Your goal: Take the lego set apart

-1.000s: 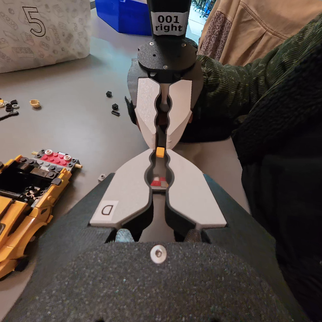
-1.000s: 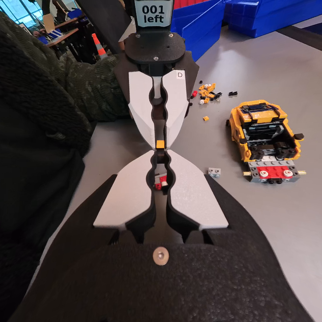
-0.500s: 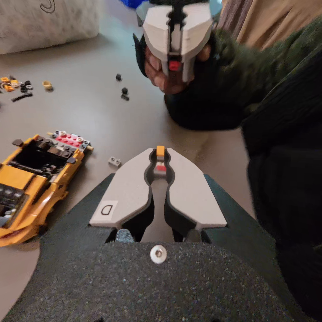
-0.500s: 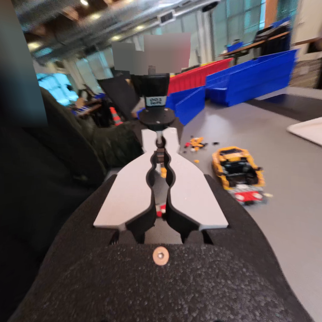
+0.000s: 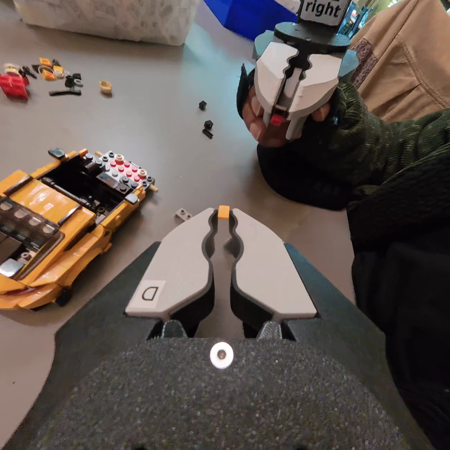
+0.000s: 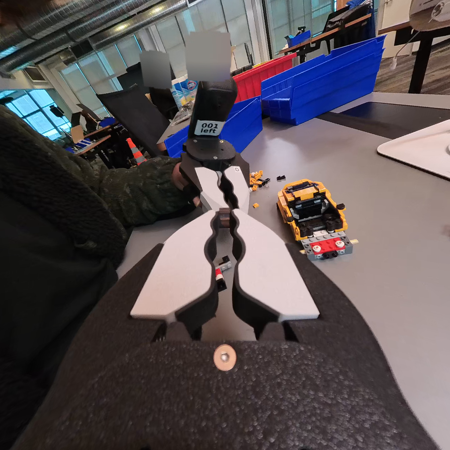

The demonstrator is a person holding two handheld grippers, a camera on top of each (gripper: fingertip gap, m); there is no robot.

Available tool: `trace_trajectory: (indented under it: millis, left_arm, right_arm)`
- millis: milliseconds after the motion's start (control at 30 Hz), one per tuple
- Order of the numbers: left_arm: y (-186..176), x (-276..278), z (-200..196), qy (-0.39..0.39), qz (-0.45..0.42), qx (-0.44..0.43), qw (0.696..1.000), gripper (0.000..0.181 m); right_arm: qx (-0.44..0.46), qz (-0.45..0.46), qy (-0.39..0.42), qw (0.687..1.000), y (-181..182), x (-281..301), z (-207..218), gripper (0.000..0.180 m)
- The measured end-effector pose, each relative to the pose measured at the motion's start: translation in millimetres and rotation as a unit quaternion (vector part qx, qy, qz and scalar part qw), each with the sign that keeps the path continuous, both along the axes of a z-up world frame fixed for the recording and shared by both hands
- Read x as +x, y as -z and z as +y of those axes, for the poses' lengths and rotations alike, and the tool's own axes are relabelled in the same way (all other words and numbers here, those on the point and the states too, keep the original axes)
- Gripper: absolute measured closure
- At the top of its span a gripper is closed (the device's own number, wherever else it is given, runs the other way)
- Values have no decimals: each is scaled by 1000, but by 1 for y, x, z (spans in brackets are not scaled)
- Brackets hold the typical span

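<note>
Left wrist view: orange piece [image 5: 223,212] pinched between left gripper [image 5: 224,214] fingers' tips.

White label [image 5: 321,9] on handle of right hand-held gripper [image 5: 279,119]. Second white label [image 6: 209,127] on handle of left hand-held gripper [image 5: 223,211]. Small white sticker [image 5: 149,293] on its finger. Branded canisters [image 6: 187,89] in the background, print too small to read.

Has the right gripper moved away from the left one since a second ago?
Yes. In the left wrist view the right gripper has pulled back from the left gripper, up and rightward against the table, gripping a red piece.
</note>
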State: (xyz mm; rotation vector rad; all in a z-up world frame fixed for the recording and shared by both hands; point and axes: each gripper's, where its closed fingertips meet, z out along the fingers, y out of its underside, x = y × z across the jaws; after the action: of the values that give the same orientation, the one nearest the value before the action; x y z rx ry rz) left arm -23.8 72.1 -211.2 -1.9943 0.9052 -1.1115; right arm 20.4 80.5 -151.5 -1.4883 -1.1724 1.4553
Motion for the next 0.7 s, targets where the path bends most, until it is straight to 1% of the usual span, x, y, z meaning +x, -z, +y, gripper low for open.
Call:
trace_trajectory:
  millis: [400,467,600,700]
  left_arm:
    - [14,2,-2,3,26,-12,1000,173]
    - [13,1,-1,2,24,-14,1000,173]
    - [16,-1,0,-3,29,-22,999,173]
    - [25,-6,3,-11,59,-20,998,171]
  right_arm:
    - [7,-12,-4,1000,7,-2,-2,172]
    - [23,-43,6,999,17,-5,0,172]
    - [99,-131,15,986,46,-12,-4,172]
    - [130,-165,3,978,59,-17,-11,172]
